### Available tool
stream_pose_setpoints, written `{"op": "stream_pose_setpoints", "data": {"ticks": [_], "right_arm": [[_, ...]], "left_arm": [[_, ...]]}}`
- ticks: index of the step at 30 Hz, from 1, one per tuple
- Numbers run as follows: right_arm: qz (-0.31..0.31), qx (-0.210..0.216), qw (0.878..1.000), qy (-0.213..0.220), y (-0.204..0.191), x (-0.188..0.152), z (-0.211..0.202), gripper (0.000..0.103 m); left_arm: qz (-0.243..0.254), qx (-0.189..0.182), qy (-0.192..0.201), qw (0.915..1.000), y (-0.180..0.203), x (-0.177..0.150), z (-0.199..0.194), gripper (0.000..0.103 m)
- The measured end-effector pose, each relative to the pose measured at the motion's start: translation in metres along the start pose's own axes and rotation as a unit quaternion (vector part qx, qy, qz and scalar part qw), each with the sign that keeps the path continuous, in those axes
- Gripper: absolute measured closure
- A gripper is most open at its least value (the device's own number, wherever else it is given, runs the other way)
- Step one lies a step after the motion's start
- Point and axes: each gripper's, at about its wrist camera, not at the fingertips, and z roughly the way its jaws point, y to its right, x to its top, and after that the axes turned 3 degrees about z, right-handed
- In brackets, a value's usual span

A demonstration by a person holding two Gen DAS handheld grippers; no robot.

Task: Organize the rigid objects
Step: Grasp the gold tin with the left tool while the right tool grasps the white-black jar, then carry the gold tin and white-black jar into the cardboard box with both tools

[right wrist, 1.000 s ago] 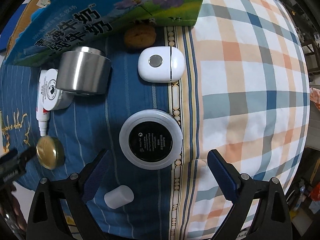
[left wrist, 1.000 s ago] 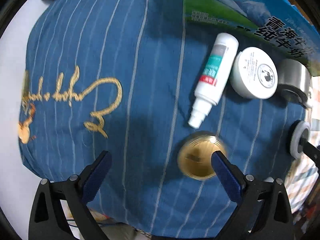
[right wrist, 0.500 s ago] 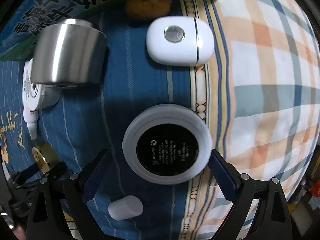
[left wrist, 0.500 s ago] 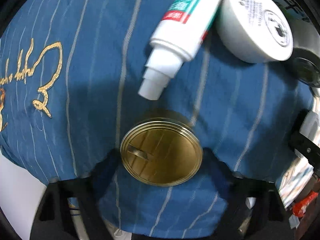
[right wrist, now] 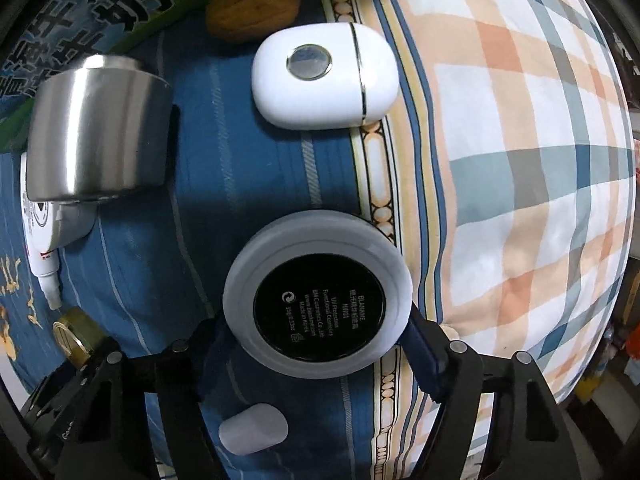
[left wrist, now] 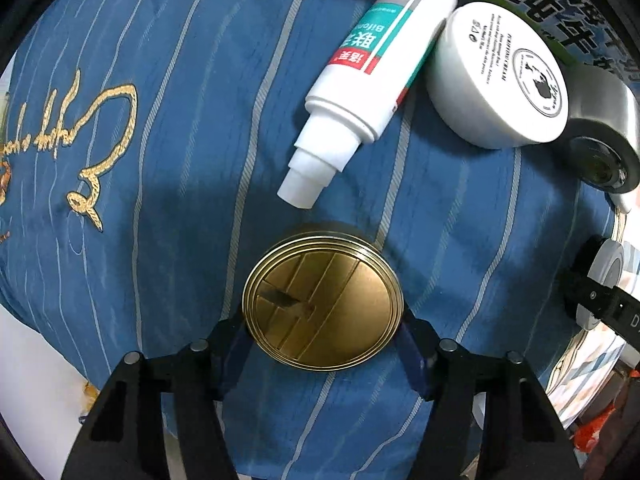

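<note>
Altogether one gold tin (left wrist: 322,307), two white jars (left wrist: 498,78) (right wrist: 318,298).

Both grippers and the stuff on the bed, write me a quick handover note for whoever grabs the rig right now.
Left gripper: jaws closing around the gold tin, which sits between them on the blue cloth; not lifted.
Right gripper: jaws closing around the round white compact, black label up, also down on the cloth.
Elsewhere on the cloth: spray bottle lying flat beside the white cream jar, steel cup on its side, white case, small white cap.
Done: nothing visibly sorted.
Left: finish both grips, then place everything.
</note>
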Motion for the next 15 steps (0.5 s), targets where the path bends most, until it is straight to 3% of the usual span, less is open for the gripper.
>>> {"op": "stream_pose_setpoints", "data": {"ticks": [5,8,15], "right_arm": [[-0.03,-0.015,0.999,0.011,-0.007,-0.026,0.007,0.027],[-0.053,-0.019,0.998,0.008,-0.02,-0.024,0.014,0.027],[-0.097,-0.036,0.994,0.04,-0.012,-0.079,0.03,0.028]], "left_arm": [[0.034,0.037,0.026,0.9984,0.024,-0.01,-0.018,0.042],[0.049,0.036,0.035,0.9975,0.035,-0.023,-0.027,0.042],[0.075,0.017,0.05,0.9957,0.059,-0.041,-0.037,0.042]]}}
